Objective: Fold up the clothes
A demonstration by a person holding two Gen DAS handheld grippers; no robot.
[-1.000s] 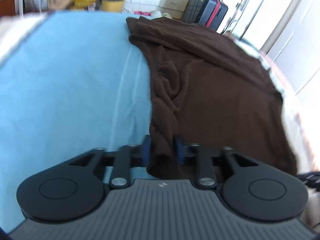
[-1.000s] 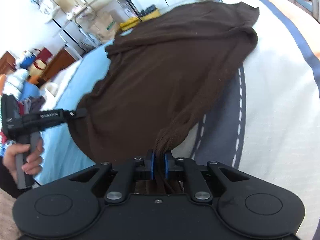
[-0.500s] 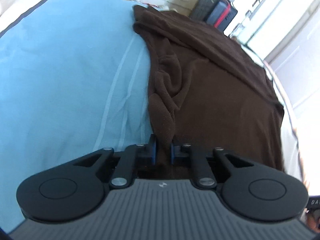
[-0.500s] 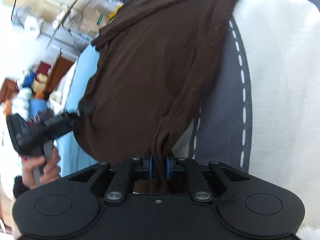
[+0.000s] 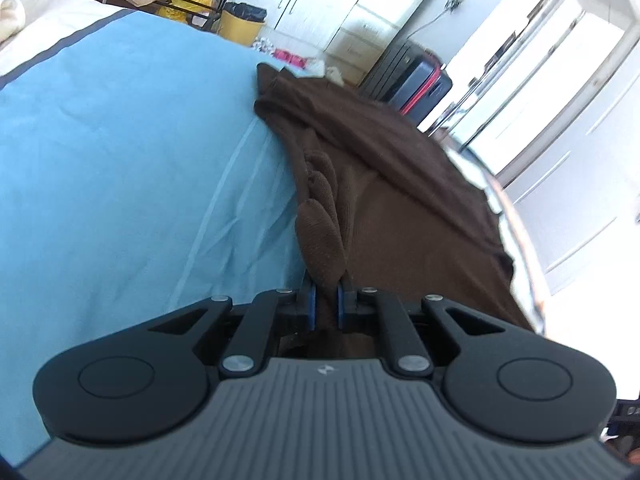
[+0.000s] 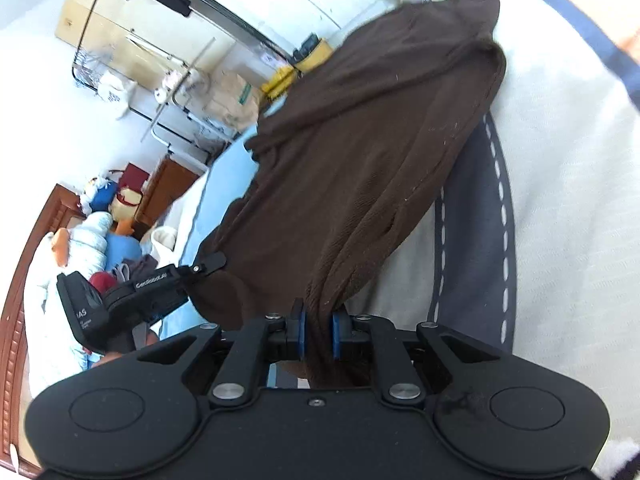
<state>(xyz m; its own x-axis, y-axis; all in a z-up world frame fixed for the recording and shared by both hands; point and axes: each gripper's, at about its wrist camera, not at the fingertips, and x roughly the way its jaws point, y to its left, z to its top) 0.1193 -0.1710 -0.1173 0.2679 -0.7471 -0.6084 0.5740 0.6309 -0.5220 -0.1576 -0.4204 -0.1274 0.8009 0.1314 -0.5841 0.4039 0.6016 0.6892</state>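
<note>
Dark brown knit garment (image 6: 360, 168) lay across the bed, near edge lifted, bunched in both grippers. Left gripper (image 5: 325, 306) clenched on one gathered corner; right gripper (image 6: 317, 334) clenched on the other. Risk: thick bunched fabric could slip from the pads, or the far end drag and crease unevenly. Beneath: light blue bedsheet (image 5: 120, 168), cream quilt with grey stitched band (image 6: 560, 208). Cluttered bedroom; dark suitcase with red trim (image 5: 420, 84), yellow bin (image 5: 240, 26).

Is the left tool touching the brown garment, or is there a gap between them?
Touching. In the left wrist view, the left tool is shut on a bunched edge of the brown garment, with fabric pinched between its blue pads.
</note>
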